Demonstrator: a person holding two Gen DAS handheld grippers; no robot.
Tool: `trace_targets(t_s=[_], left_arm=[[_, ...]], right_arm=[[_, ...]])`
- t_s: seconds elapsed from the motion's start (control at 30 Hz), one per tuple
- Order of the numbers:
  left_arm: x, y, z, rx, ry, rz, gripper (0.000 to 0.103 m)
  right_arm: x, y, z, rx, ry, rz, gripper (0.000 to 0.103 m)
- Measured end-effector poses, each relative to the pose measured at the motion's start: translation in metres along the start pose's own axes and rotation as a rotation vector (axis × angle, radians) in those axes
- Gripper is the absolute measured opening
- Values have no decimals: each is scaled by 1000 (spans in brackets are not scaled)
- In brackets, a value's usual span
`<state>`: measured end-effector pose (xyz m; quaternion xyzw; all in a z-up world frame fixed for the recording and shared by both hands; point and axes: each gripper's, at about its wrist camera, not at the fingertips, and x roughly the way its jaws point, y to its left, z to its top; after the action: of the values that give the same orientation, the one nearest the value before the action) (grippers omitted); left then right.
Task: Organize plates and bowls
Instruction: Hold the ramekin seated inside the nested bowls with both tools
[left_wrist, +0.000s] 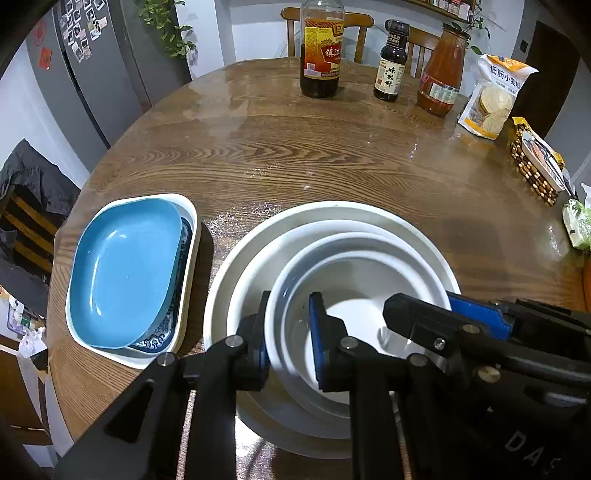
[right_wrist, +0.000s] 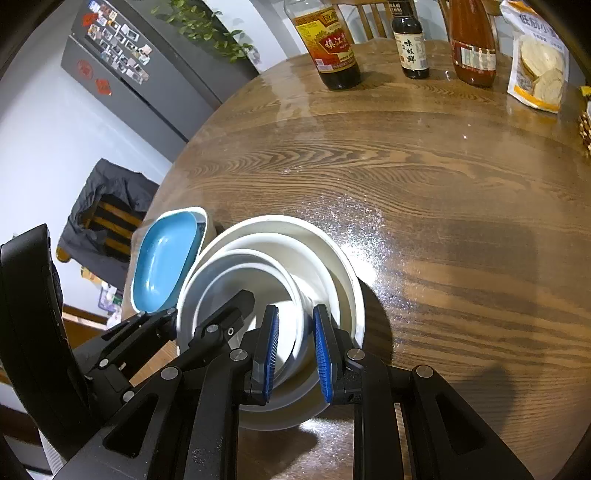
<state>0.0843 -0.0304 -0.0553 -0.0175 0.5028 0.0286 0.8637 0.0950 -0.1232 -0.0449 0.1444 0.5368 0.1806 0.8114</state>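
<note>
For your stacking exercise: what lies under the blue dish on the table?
Under the blue dish a blue-and-white patterned plate peeks out, resting in a white rectangular dish. Most of the patterned plate is covered, so anything else between them is hidden.

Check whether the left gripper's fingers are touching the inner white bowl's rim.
Touching. The left wrist view shows the left gripper straddling the inner white bowl, its fingers pressed on the rim from both sides.

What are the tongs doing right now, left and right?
Left tongs: closed on the rim of the inner round white ceramic bowl.
Right tongs: closed on the same bowl's opposite rim.
</note>
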Motion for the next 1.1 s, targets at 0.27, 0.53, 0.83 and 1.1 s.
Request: trace_targets(t_s=[0.27, 0.53, 0.83, 1.1], left_arm=[[1, 0, 1, 8, -3, 3, 15], [0, -1, -1, 9, 0, 2, 15], [0, 0, -1, 13, -3, 4, 15], [0, 0, -2, 22, -11, 2, 15]], right_arm=[[-1, 1, -1, -13, -2, -10, 22], [-1, 4, -1, -23, -7, -24, 22], [-3, 8, -3, -39, -20, -47, 22], [-3, 10, -4, -55, -40, -72, 22]])
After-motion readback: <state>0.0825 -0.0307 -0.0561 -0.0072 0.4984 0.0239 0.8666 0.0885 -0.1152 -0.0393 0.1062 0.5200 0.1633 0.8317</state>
